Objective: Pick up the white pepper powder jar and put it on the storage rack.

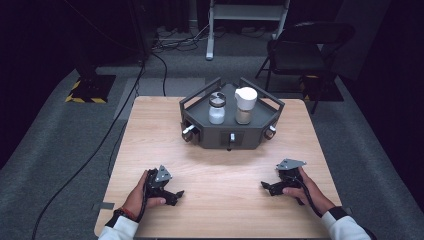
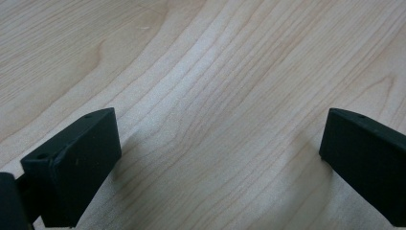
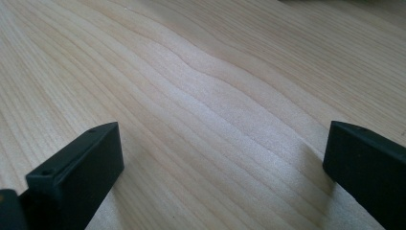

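Two jars (image 1: 231, 106) seated upright in dark tray (image 1: 200, 98) at table's (image 1: 225, 200) far side (untouched now). Left gripper (image 1: 176, 194) and right gripper (image 1: 266, 186) rested near edge, jaws spread wide, nothing held; no handling in hand.

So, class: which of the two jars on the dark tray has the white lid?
The right-hand jar, holding tan powder; the left jar has a clear, silvery top and white contents.

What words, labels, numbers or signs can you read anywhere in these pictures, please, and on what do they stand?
None can be read: no lettering shows on the two jars, the dark tray or the table.
The floor plate bears yellow-and-black hazard stripes, a warning sign without words.
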The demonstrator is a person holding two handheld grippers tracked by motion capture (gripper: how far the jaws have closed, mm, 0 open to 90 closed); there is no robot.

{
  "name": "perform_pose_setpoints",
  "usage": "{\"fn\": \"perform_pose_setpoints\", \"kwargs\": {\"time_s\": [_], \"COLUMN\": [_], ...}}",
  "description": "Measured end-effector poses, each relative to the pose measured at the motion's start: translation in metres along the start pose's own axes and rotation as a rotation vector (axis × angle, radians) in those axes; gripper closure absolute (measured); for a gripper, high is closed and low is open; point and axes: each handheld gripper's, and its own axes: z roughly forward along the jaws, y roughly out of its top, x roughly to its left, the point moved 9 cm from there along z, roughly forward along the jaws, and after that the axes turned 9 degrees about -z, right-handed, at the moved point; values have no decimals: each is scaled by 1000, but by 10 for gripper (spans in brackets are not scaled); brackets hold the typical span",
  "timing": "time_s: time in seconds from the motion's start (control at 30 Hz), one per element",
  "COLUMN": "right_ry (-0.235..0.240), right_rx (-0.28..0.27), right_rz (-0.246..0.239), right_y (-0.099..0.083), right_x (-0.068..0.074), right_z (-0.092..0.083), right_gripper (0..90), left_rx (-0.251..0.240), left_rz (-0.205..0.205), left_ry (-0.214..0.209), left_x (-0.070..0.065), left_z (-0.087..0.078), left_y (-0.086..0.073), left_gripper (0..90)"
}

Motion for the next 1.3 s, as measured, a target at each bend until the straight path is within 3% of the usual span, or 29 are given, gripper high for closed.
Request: {"fn": "perform_pose_setpoints", "kwargs": {"time_s": [1.3], "right_ry": [-6], "right_rx": [1], "right_rz": [5], "right_y": [0], "right_x": [1], "right_z": [0], "right_gripper": [0], "left_rx": [3], "left_rz": [8], "left_ry": [-7], "left_x": [1], "left_z": [1], "left_y": [1], "left_gripper": [1]}}
